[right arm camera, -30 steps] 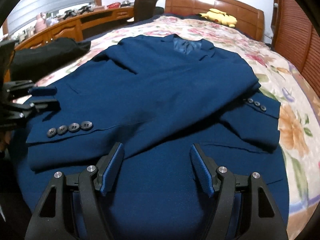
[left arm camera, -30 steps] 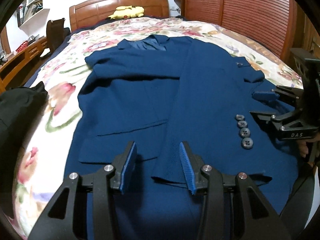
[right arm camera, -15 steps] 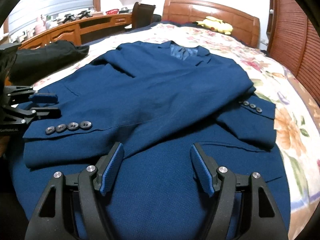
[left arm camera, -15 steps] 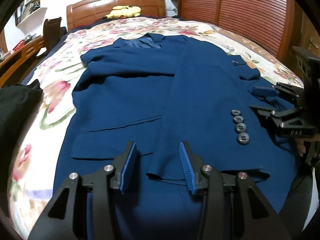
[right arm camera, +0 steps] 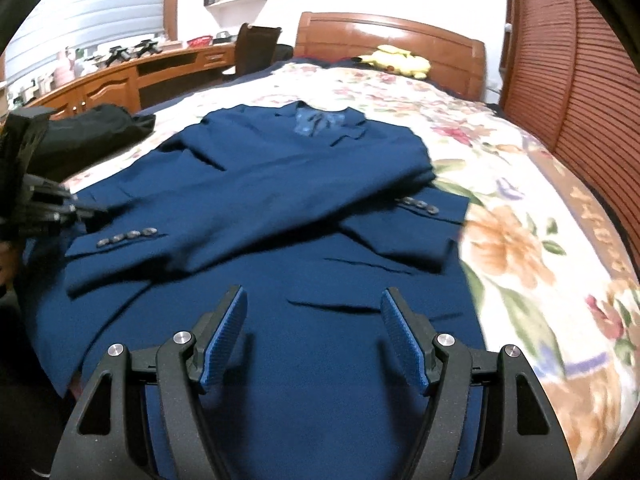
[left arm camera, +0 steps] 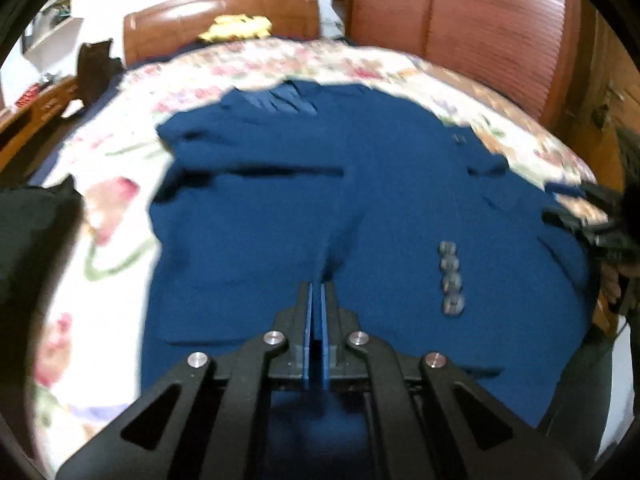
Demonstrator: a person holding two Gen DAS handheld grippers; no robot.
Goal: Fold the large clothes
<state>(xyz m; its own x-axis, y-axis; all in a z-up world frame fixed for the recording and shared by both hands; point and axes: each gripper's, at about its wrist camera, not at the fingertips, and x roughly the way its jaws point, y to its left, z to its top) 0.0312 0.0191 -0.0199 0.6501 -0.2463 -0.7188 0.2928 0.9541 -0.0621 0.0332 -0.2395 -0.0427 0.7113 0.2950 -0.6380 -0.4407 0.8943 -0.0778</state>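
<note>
A big blue jacket [right arm camera: 280,208] lies flat on a bed [right arm camera: 520,208] with a flowery cover. Its collar is at the far end, away from both sets of jaws, and both sleeves are folded across its front.

The left gripper [left arm camera: 317,292] has its jaws squeezed tight together. They pinch a fold of the jacket cloth right at their tips, and the cloth bunches up into a small ridge just ahead of them. To the right of these jaws is a row of four grey buttons [left arm camera: 450,278] on a sleeve cuff. This view is blurry.

The right gripper [right arm camera: 314,300] has its jaws spread wide apart, with nothing between them. They hang just over the near bottom part of the jacket. A pocket flap [right arm camera: 344,303] lies between the two jaws, a little ahead.

Far beyond the jaws, a yellow soft toy [right arm camera: 396,61] sits by the wooden headboard [right arm camera: 384,34]. Off to the left of the right jaws lies a dark cloth [right arm camera: 92,136].
</note>
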